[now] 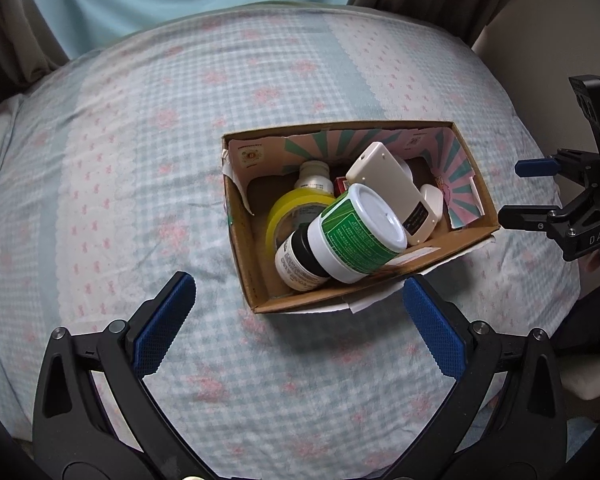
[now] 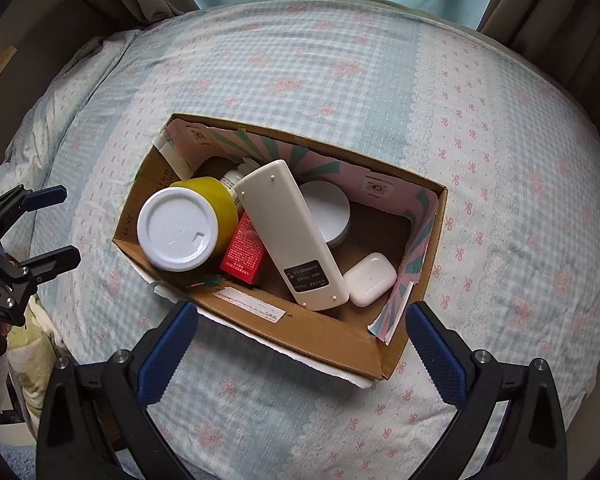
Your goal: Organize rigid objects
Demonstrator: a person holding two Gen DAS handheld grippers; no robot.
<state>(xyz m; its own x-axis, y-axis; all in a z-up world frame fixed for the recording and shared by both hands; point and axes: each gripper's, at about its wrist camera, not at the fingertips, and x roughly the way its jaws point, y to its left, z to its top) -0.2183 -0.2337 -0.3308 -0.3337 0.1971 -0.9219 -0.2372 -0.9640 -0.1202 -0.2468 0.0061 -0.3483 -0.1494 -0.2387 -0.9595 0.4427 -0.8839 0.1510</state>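
We hold the left gripper (image 1: 296, 312) and right gripper (image 2: 302, 334) wide open and empty, poised above the near rim of the brown cardboard box (image 2: 332, 332). The box rests on the checked blue bedspread (image 1: 148, 160), with bare cloth all round. Inside it lie the white remote control (image 2: 290, 236), green-labelled white jar (image 1: 360, 236) and white earbud case (image 2: 370, 278).

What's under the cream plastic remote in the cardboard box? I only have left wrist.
Observer: A round white flat container lies under the cream remote, near the cardboard box far wall.
Operator: Red bit beside the remote?
Observer: A small red rectangular carton, wedged between the remote and the white-lidded jar.
Operator: White lump at its label end?
Observer: A white rounded earbud case, shut, on the box floor.
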